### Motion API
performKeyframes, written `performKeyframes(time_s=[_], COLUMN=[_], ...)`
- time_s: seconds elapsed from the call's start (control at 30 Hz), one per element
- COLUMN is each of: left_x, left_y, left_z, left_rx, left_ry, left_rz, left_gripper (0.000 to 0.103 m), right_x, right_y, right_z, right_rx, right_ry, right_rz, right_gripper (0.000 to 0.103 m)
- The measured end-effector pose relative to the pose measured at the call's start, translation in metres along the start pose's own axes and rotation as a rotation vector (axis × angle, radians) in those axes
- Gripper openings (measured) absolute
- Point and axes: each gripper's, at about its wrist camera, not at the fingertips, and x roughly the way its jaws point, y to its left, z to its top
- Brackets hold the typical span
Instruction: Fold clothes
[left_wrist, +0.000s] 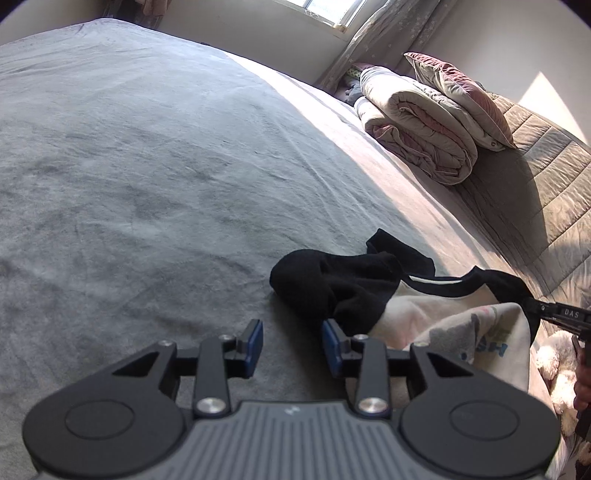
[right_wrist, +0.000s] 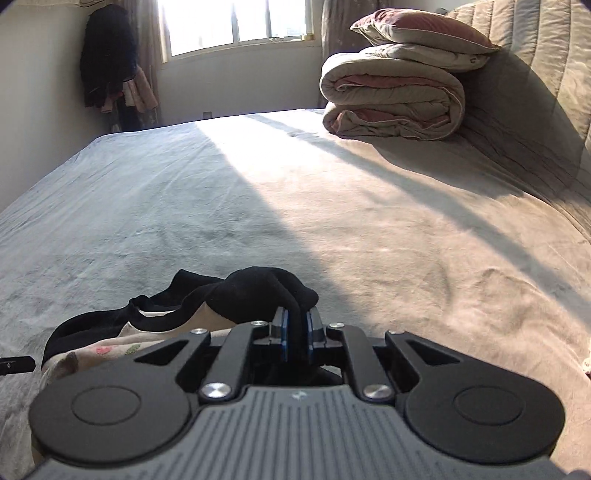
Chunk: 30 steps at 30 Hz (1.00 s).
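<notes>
Right hand-held gripper (right_wrist: 295, 328): nearest the lens in the right wrist view; jaws drawn close together, pinching a fold of black cloth between the blue pads.

Left hand-held gripper (left_wrist: 292, 341): jaws apart, holding nothing, low over the bed just beside the black sleeve.

Bed (left_wrist: 147, 166): grey cover, broad and lightly creased, partly in sun.

Rolled quilt (right_wrist: 391, 99): at the head of the bed with a pillow (right_wrist: 417, 27) on top, well apart from the work.

Shirt (left_wrist: 443, 314): cream body with printed figures, black sleeves and black neck trim; lies bunched at the near edge of the bed, one black sleeve (left_wrist: 325, 280) heaped toward the left hand-held gripper. Which part the right one pinches is hard to tell; probably a sleeve or shoulder.

Step in hand, as judged: the shirt is crumpled, not folded, and one corner is taken up. Next move calls for the free jaws to close on an opposite part, then both to draw the cloth flat across the bed.
</notes>
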Motion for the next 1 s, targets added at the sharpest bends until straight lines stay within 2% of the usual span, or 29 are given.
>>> performKeyframes(time_s=[0.13, 0.47, 0.57, 0.7, 0.8, 1.0], left_x=[0.016, 0.048, 0.057, 0.073, 0.091, 0.131], left_y=[-0.008, -0.003, -0.005, -0.025, -0.040, -0.082], left_z=[0.000, 0.000, 0.006, 0.019, 0.026, 0.021], left_rx=[-0.031, -0.208, -0.210, -0.128, -0.101, -0.079], left_ry=[0.018, 0.029, 0.041, 0.042, 0.055, 0.088], left_rz=[-0.012, -0.068, -0.053, -0.019, -0.045, -0.120], left_gripper=[0.036, 0.036, 0.035, 0.035, 0.036, 0.037], right_x=[0.002, 0.004, 0.006, 0.009, 0.011, 0.008], right_y=[-0.029, -0.071, -0.079, -0.092, -0.105, -0.118], right_z=[-0.013, -0.025, -0.026, -0.028, -0.031, -0.033], right_rx=[0.060, 0.137, 0.140, 0.135, 0.154, 0.207], right_ry=[0.030, 0.053, 0.061, 0.071, 0.080, 0.098], right_rz=[-0.050, -0.096, -0.119, -0.175, -0.184, -0.124], right_gripper=[0.011, 0.010, 0.010, 0.010, 0.010, 0.010])
